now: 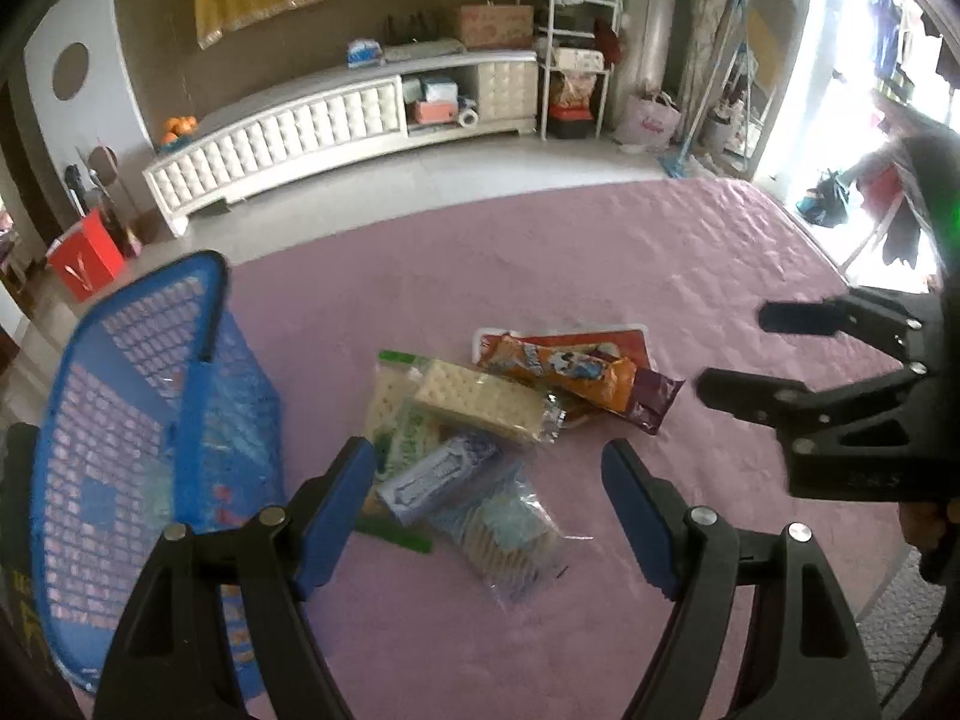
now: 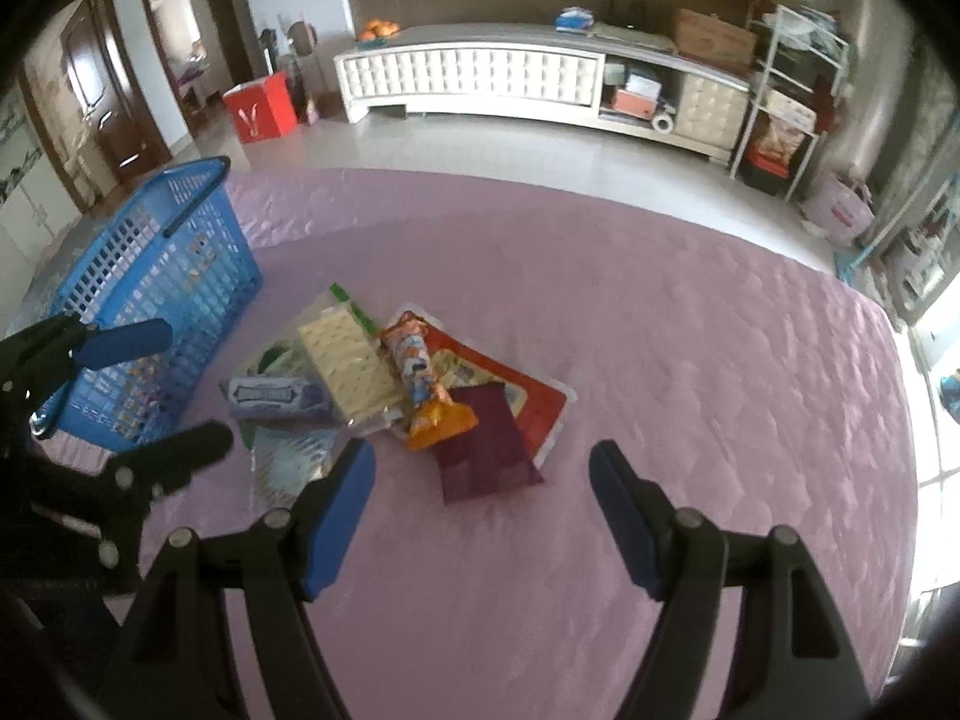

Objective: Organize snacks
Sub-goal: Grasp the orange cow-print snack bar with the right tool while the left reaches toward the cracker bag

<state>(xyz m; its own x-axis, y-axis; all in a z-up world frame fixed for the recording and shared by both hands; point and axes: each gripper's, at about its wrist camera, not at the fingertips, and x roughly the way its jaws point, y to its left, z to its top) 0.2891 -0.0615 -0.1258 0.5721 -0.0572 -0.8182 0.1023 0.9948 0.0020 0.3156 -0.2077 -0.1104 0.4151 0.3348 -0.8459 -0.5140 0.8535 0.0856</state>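
A heap of snack packs lies on a pink quilted cover [image 1: 600,252]: a cream cracker pack [image 1: 480,402] [image 2: 348,360], an orange pack [image 1: 564,369] [image 2: 420,378], a maroon pack [image 1: 657,399] [image 2: 486,444], a flat red pack [image 2: 540,402], a grey-blue pack [image 1: 438,474] [image 2: 270,396] and a clear biscuit bag [image 1: 510,540]. A blue mesh basket [image 1: 120,420] [image 2: 162,258] stands left of the heap. My left gripper [image 1: 489,468] [image 2: 189,384] hovers open over the heap's near left side. My right gripper [image 2: 480,462] [image 1: 741,354] hangs open near the maroon pack, holding nothing.
Beyond the pink cover's far edge is tiled floor, then a long white cabinet [image 2: 480,72] along the wall. A red box [image 2: 261,108] sits on the floor at left, and a white shelf rack [image 2: 786,96] at right. Bright doorway light comes from the right.
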